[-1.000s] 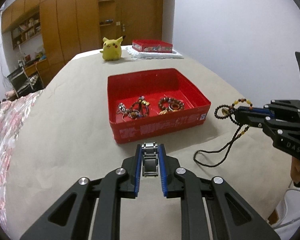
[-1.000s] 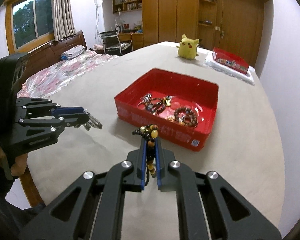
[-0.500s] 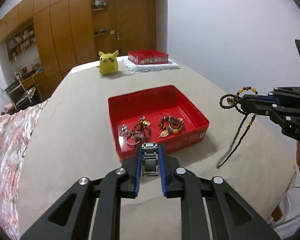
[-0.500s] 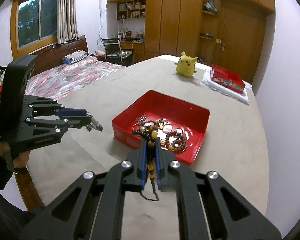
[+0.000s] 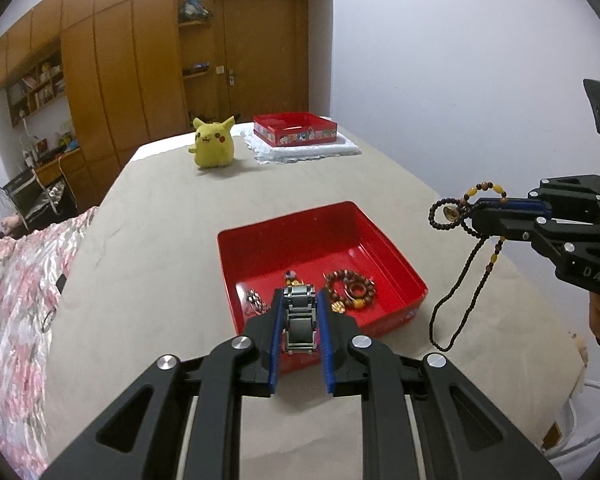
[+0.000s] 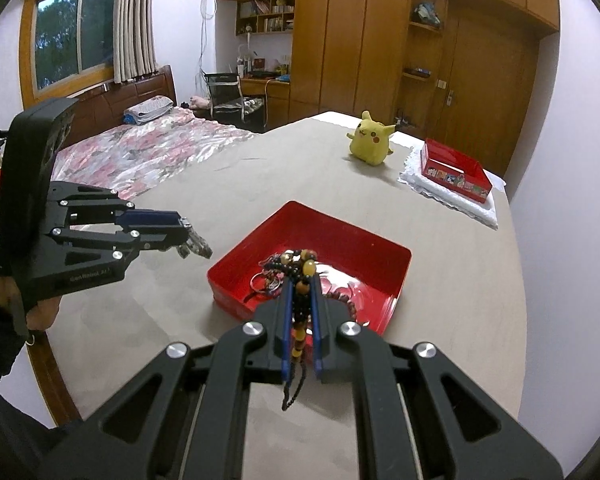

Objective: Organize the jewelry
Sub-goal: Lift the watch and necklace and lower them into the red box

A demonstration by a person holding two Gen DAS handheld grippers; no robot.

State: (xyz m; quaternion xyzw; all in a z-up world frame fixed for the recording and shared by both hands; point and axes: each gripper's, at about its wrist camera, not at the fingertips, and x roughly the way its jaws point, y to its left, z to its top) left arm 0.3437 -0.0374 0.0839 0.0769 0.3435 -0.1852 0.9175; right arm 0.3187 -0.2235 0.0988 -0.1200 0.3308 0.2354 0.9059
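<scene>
Metal watch band [image 5: 299,317] sitting pinched in left gripper [image 5: 300,312], hovering above red tray [image 5: 396,254] near edge; beaded necklace [image 5: 466,264] (dangling freely) clamped in right gripper [image 6: 300,300], bare table [image 5: 160,248] lying alongside.

A home bedroom. A bed [image 6: 156,148] with a floral pink cover, a folded blanket and a dark wooden headboard stands under a curtained window [image 6: 76,36]. Floor-to-ceiling wooden wardrobes [image 6: 340,40] and a door [image 6: 488,92] line the far wall, beside bookshelves [image 6: 266,14] over a cluttered desk with a chair [image 6: 226,94]. A yellow Pikachu plush toy [image 6: 370,138] sits on the beige-covered bench [image 6: 460,260].
</scene>
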